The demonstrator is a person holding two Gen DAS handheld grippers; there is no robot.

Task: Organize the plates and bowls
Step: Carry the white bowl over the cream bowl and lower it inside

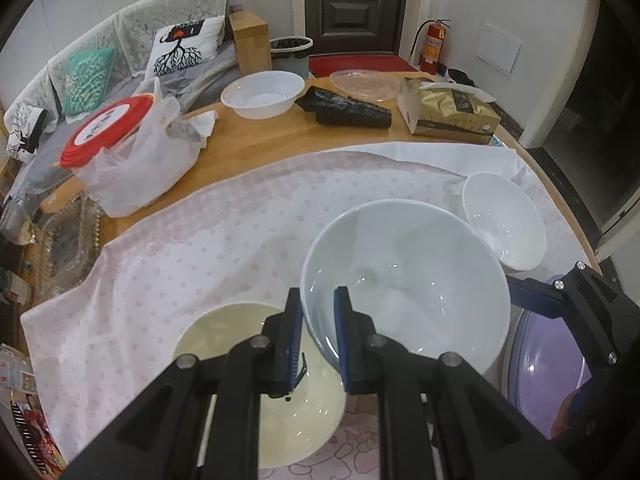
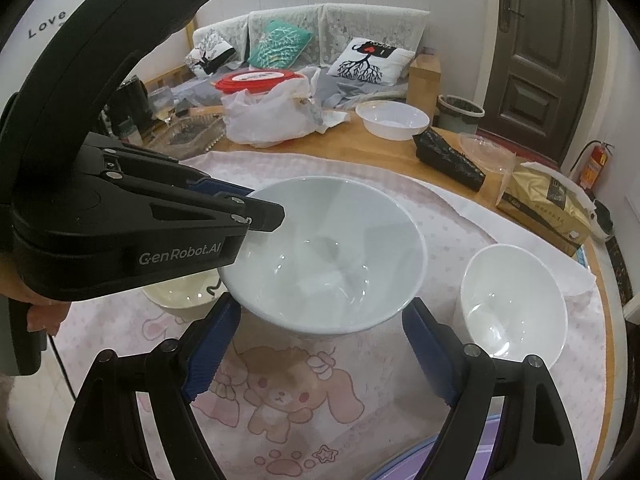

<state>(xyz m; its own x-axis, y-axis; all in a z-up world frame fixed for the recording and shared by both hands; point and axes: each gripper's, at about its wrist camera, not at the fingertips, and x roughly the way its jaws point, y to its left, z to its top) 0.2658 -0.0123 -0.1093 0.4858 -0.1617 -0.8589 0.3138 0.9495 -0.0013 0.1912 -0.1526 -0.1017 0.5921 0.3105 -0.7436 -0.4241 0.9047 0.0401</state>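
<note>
My left gripper [image 1: 318,300] is shut on the rim of a large white bowl [image 1: 412,280] and holds it tilted above the cloth; the bowl [image 2: 332,252] also shows in the right wrist view, with the left gripper [image 2: 276,212] on its left rim. A cream bowl [image 1: 248,344] sits under the left fingers, partly hidden. A small white bowl [image 1: 504,220] [image 2: 516,304] rests to the right. My right gripper [image 2: 322,324] is open and empty just in front of the large bowl, above a purple basin [image 1: 552,368].
A pink-dotted cloth [image 1: 208,224] covers the round wooden table [image 1: 256,136]. At the back stand a white plastic bowl [image 1: 262,92], a clear dish [image 1: 364,82], a black packet [image 1: 348,108], a gold bag [image 1: 452,112] and a red-lidded tub in a bag [image 1: 120,140].
</note>
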